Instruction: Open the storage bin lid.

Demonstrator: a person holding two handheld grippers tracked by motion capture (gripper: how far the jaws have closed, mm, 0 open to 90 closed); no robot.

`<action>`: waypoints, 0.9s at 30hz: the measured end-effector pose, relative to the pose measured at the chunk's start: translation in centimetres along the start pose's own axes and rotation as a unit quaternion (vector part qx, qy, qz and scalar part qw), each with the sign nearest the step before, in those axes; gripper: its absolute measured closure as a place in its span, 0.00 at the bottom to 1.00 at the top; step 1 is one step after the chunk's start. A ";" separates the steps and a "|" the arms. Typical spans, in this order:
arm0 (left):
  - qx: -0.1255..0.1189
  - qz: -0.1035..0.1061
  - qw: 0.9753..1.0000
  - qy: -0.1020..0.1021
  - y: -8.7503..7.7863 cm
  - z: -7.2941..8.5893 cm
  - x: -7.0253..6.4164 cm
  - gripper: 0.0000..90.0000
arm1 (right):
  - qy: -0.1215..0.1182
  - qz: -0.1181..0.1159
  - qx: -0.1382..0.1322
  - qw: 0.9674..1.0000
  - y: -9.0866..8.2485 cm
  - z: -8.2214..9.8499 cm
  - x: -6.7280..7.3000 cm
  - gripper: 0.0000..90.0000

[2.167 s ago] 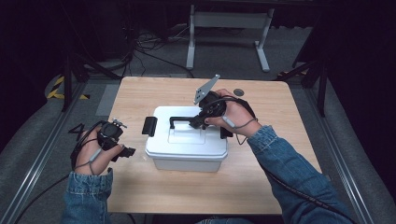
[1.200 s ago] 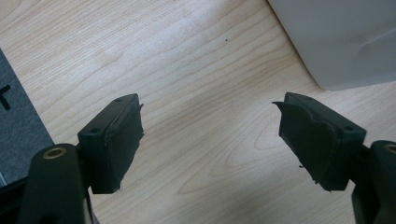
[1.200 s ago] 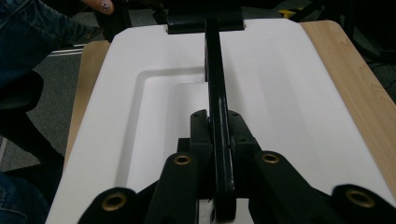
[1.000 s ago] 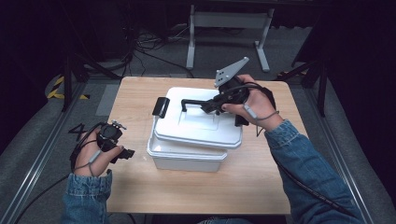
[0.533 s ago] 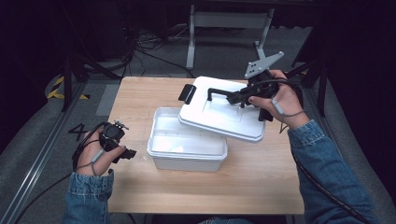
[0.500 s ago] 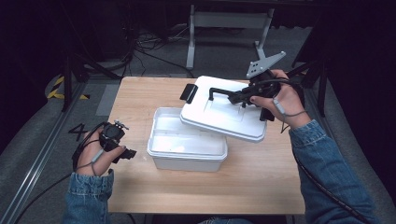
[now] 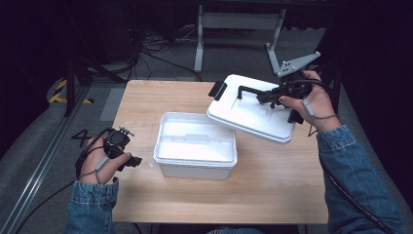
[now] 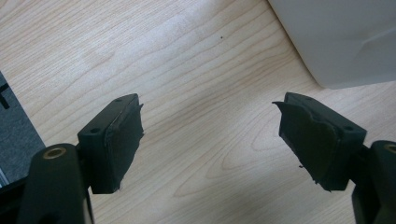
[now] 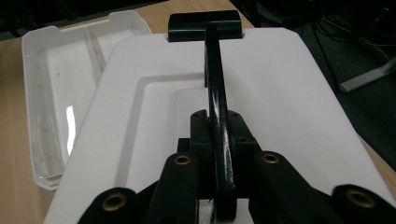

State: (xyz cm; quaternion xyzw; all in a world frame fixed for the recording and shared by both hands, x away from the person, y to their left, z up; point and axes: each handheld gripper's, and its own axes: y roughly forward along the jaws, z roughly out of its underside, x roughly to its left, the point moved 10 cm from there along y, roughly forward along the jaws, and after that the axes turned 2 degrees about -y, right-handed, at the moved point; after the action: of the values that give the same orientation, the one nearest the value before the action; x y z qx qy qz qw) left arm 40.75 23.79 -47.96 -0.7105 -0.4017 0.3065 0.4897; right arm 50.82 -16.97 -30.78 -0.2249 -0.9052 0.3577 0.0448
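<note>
Lid-removal step. My right gripper [image 7: 271, 96] is pinched on the black handle [image 9: 215, 93] of the white lid [image 7: 253, 109], held tilted in the air over the table's [image 7: 272, 195] far right, clear of the open white bin [image 7: 195, 144]. Left gripper [image 8: 210, 140] spread and empty, resting left of the bin. Next — I'd say lower the lid flat onto bare table, then release.

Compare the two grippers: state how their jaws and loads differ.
The right gripper is shut on the black handle of the white lid and holds it tilted above the table; the left gripper stands open, holding nothing. The right one is raised; the left sits low beside the box. Both have black jaws.
</note>
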 end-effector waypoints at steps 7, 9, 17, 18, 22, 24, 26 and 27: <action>0.000 -0.001 1.000 0.010 0.1 -0.1 0.1 0.25 | 0.032 0.026 0.010 0.999 -0.5 2.0 -2.5 0.94; 0.001 -0.001 1.000 0.008 0.2 0.0 0.2 0.25 | 0.042 0.029 0.014 0.999 -0.6 2.7 -2.9 0.94; 0.004 0.003 1.000 0.004 0.3 0.0 0.0 0.25 | 0.069 0.049 0.019 0.996 -1.1 5.1 -4.8 0.94; 0.004 0.000 1.000 0.009 0.3 0.0 0.1 0.25 | 0.076 0.054 0.022 0.995 -1.2 5.9 -5.3 0.94; 0.004 -0.001 1.000 0.010 0.3 0.0 0.2 0.25 | 0.089 0.059 0.032 0.994 -0.8 7.5 -6.1 0.94; 0.004 -0.001 1.000 0.008 0.3 0.0 0.2 0.24 | 0.096 0.062 0.038 0.993 -0.4 8.4 -6.5 0.94; 0.004 0.000 1.000 0.007 0.3 0.0 0.1 0.25 | 0.103 0.063 0.043 0.992 0.0 9.3 -6.7 0.94; 0.004 0.004 1.000 0.001 0.4 0.0 0.0 0.25 | 0.103 0.063 0.043 0.992 0.0 9.3 -6.7 0.94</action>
State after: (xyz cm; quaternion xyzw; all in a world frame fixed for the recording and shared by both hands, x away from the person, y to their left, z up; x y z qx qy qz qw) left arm 40.84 23.71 -48.33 -0.7107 -0.3971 0.3096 0.4913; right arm 54.60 -25.77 -37.08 -0.3149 -0.8636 0.3733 0.1251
